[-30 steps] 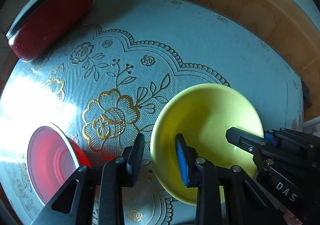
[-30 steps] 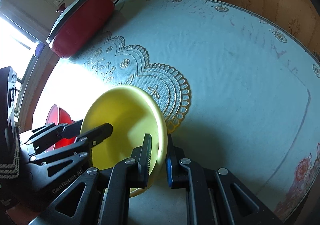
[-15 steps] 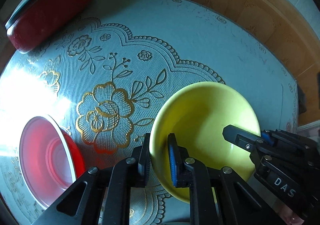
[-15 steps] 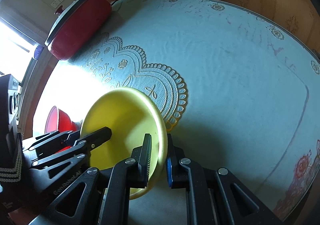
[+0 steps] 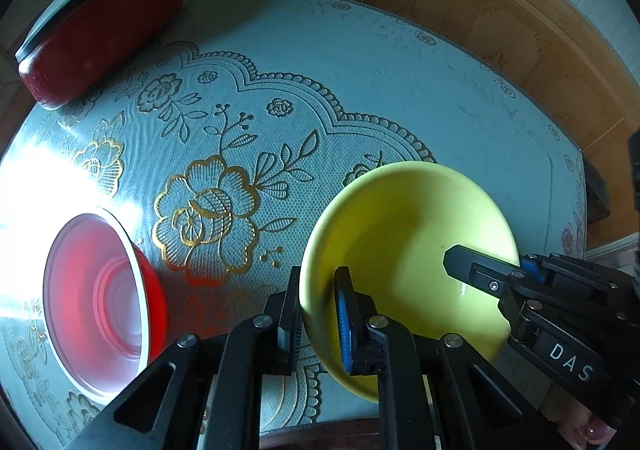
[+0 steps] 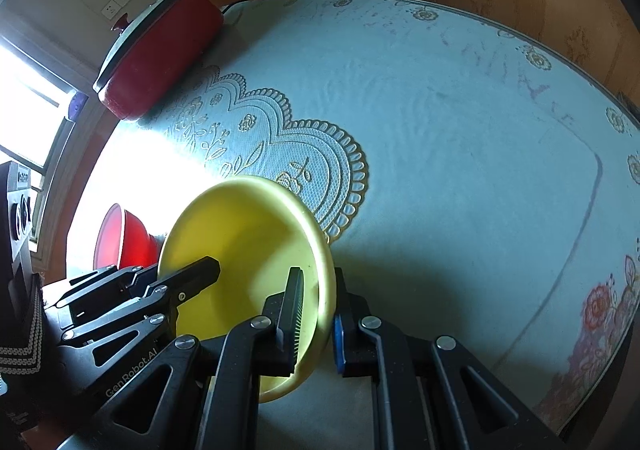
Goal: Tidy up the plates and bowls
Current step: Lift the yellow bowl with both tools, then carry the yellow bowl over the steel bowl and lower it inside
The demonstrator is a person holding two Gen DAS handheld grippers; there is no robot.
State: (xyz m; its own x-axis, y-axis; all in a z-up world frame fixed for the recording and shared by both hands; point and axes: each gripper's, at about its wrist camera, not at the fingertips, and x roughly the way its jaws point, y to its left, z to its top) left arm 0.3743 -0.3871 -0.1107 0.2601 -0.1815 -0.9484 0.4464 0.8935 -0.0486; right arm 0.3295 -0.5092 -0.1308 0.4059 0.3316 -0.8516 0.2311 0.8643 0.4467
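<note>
A yellow bowl [image 5: 404,246] is held tilted above the table by both grippers. My left gripper [image 5: 316,314] is shut on its near left rim, one finger inside and one outside. My right gripper [image 6: 316,314] is shut on the opposite rim of the same bowl [image 6: 248,246]; it shows at the right of the left wrist view [image 5: 500,282]. A red bowl [image 5: 96,302] with a white rim stands on the table to the left of the yellow bowl; it also shows in the right wrist view [image 6: 124,238].
A red lidded casserole pot [image 5: 100,29] stands at the table's far left corner; it also shows in the right wrist view [image 6: 160,53]. The table [image 6: 460,153] has a light blue cloth with a lace floral mat [image 5: 208,209]. A wooden wall runs behind it.
My left gripper has closed from open onto the yellow bowl's left rim. Both grippers hold the bowl, which has shifted slightly. The red bowl has not moved.
</note>
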